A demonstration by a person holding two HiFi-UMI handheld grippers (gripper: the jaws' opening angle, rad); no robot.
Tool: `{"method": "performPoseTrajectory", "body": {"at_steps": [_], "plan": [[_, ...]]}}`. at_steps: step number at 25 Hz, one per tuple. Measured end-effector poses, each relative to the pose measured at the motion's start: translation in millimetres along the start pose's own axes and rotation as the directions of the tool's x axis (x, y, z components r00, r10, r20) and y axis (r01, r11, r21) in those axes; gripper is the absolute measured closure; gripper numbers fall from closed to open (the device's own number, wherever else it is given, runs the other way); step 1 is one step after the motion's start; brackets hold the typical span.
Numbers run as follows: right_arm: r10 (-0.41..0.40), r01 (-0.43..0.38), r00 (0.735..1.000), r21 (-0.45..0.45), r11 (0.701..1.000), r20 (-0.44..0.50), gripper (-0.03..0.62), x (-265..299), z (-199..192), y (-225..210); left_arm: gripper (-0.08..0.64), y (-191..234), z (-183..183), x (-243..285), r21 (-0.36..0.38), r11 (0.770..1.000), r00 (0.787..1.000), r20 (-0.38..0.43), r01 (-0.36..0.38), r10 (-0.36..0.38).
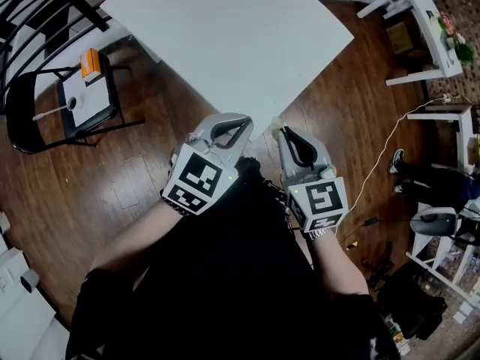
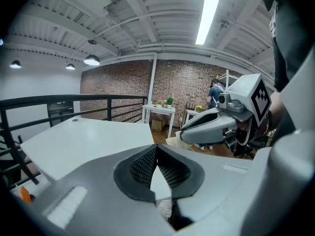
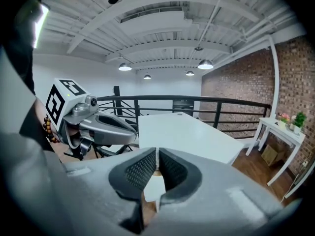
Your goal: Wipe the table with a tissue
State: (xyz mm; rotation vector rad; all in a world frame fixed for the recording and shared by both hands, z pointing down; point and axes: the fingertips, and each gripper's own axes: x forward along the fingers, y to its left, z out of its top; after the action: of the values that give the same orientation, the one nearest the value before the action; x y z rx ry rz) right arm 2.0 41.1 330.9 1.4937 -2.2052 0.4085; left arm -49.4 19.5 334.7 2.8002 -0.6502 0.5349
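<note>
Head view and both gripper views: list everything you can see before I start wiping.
table: one, white, bare top, ahead of both grippers.
tissue: one, cream, crumpled at the right gripper's tip.
folding chair: one, black, left of the table.
tray: one, white, on the chair.
orange item: one, at the tray's far edge.
side tables: at least two, white, far right.
cable: one, white, on the wood floor.
railing: black, beyond the table.
left gripper: grey, jaws shut, nothing held.
right gripper: grey, jaws shut on the tissue.
</note>
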Motion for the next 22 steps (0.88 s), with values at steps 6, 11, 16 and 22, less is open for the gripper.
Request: {"method": "performPoseTrajectory", "body": {"at_steps": [6,11,16,22], "plan": [[0.123,-0.124,0.991,-0.019,0.992,-0.05,0.584,29.5,-23.2,-26.7,0.548,4.4,-10.7,48.9,-0.023,0.999,0.996,-0.082,-0.036,0.034],[0.211,-0.212,0.974,-0.004,0.977,-0.081,0.584,47.5,-40.8,-48.6,0.548,5.2,-24.6,81.6,-0.047,0.996,0.983,-0.172,-0.076,0.067],[0.275,-0.276,0.953,0.006,0.961,-0.125,0.584,74.9,-62.2,-58.3,0.548,19.6,-42.3,100.7,-0.083,0.988,0.965,-0.241,-0.128,0.105],[0.309,-0.309,0.938,0.026,0.951,-0.159,0.584,103.2,-85.1,-63.7,0.548,31.6,-59.0,110.5,-0.111,0.979,0.947,-0.293,-0.171,0.132]]}}
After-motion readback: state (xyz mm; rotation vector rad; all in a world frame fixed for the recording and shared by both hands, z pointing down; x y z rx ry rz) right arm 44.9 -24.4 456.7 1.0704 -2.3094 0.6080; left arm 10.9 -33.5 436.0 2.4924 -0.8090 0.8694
